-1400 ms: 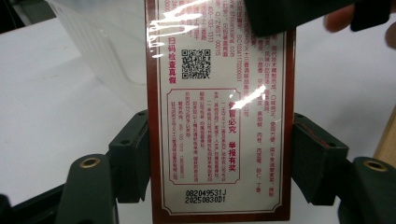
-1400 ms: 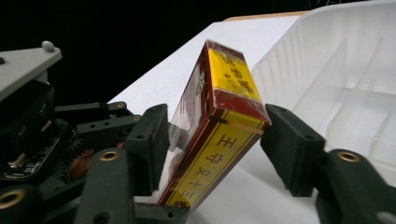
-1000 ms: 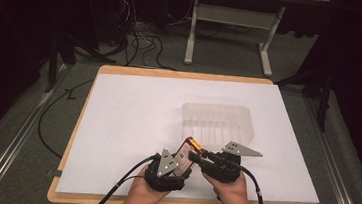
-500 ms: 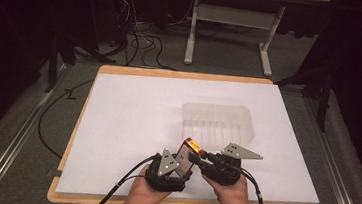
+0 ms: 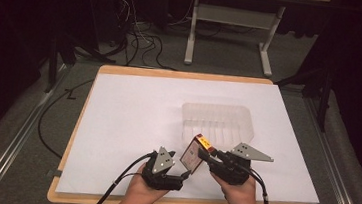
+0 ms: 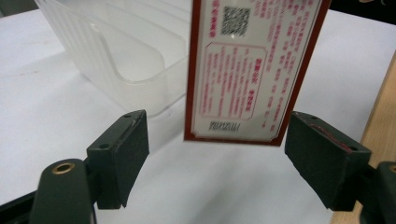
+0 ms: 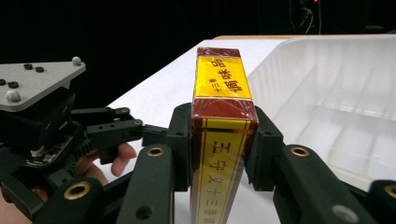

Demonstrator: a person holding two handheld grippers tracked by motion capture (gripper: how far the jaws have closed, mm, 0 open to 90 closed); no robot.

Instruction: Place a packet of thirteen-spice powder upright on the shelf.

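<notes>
Handover of the box (image 5: 195, 153) was in progress near the front edge of the desk (image 5: 133, 112), just in front of the clear tray (image 5: 218, 123). The right tongs (image 7: 224, 140) pinched the box by its narrow sides, pads pressed on the wrapper. The left tongs (image 6: 217, 154) had just been opening; their pads stood spread on either side of the box's printed face, with daylight at both edges, so they bore no load. Judged from this, the step in hand was passing the box to the right tongs for placing in the tray. To do it well, the left tongs should draw straight back without clipping the lower corner, and the right should keep the box upright and enter the tray squarely between its ribs. Count: one box, one tray, two tongs. The tray appeared empty, though its ribbed translucent floor made that uncertain.
</notes>
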